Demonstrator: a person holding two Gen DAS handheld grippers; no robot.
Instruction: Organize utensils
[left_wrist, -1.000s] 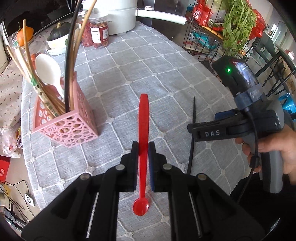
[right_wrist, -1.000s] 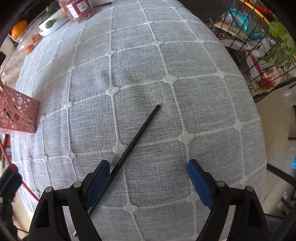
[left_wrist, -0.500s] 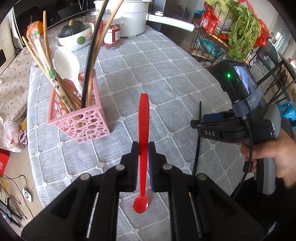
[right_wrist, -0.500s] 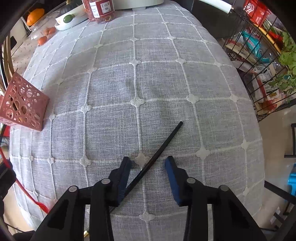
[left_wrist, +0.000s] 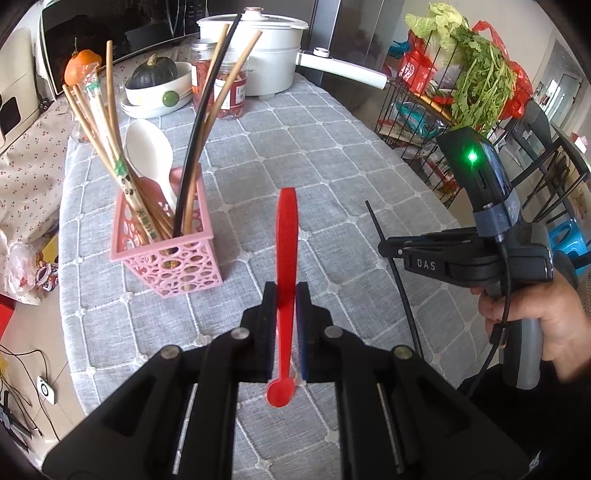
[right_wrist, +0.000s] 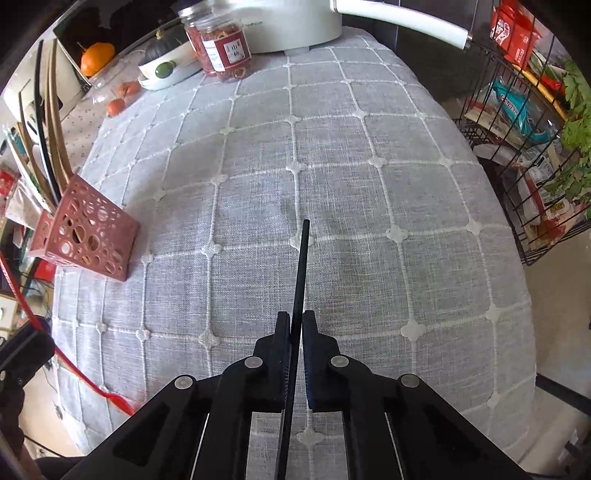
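You have an oval table under a grey woven tablecloth with a white stitched grid (left_wrist: 332, 155) before you, lit by soft daylight. At its far end stand a white electric pot with a long white handle (left_wrist: 266, 48), a clear jar with a red label (left_wrist: 232, 92) and a white bowl holding a dark green squash (left_wrist: 155, 85). To your right a black wire rack (left_wrist: 417, 107) carries leafy green vegetables (left_wrist: 476, 70) and red packets. A floral cloth (left_wrist: 26, 155) lies at your left.

Black plastic claws: left claw (left_wrist: 286, 291), right claw (right_wrist: 296, 325), silver screws, blue pads. "DAS" lettering, green light, grey handle, black cable beside the hand (left_wrist: 546, 325).
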